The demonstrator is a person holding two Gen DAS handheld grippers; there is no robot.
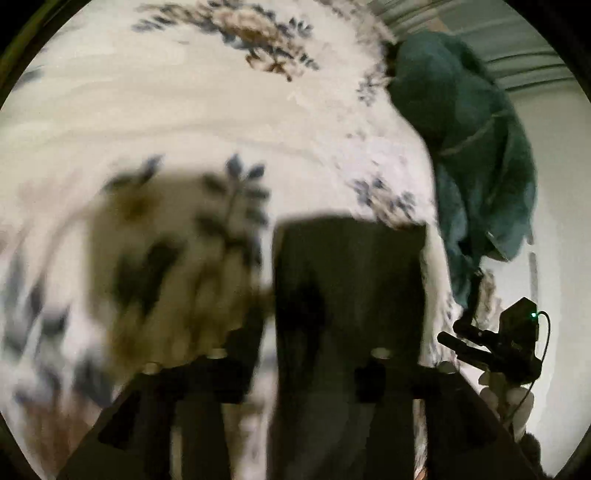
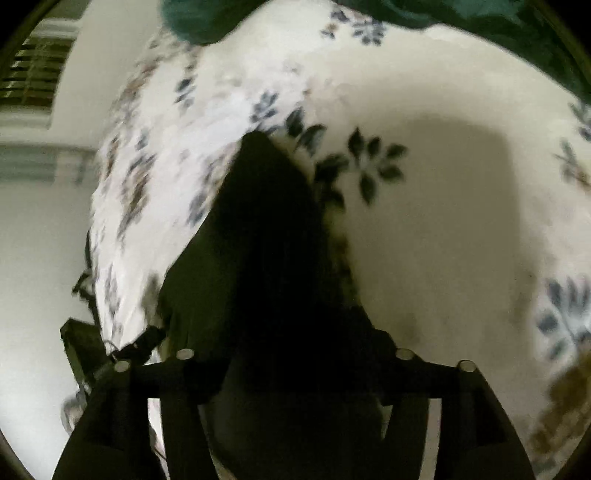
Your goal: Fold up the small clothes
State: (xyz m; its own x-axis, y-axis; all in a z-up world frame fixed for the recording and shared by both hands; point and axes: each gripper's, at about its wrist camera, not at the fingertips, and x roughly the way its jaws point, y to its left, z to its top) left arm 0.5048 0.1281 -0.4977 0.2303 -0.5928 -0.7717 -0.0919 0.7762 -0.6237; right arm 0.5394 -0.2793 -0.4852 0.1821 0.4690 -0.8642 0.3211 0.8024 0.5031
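A dark, near-black garment hangs in front of each camera. In the left wrist view the dark cloth (image 1: pixel 347 295) fills the space between the fingers of my left gripper (image 1: pixel 310 354), which is shut on it. In the right wrist view my right gripper (image 2: pixel 295 354) is shut on a peaked fold of the same dark cloth (image 2: pixel 269 236). Both hold it above a white bedspread with blue and brown flowers (image 1: pixel 184 110), which also shows in the right wrist view (image 2: pixel 443 110). My right gripper also shows in the left wrist view (image 1: pixel 495 343) at the lower right.
A crumpled teal garment (image 1: pixel 476 147) lies at the bed's right edge; it shows along the top of the right wrist view (image 2: pixel 480 14). A white wall (image 2: pixel 33 240) and a window with blinds (image 2: pixel 33 74) lie beyond the bed's edge.
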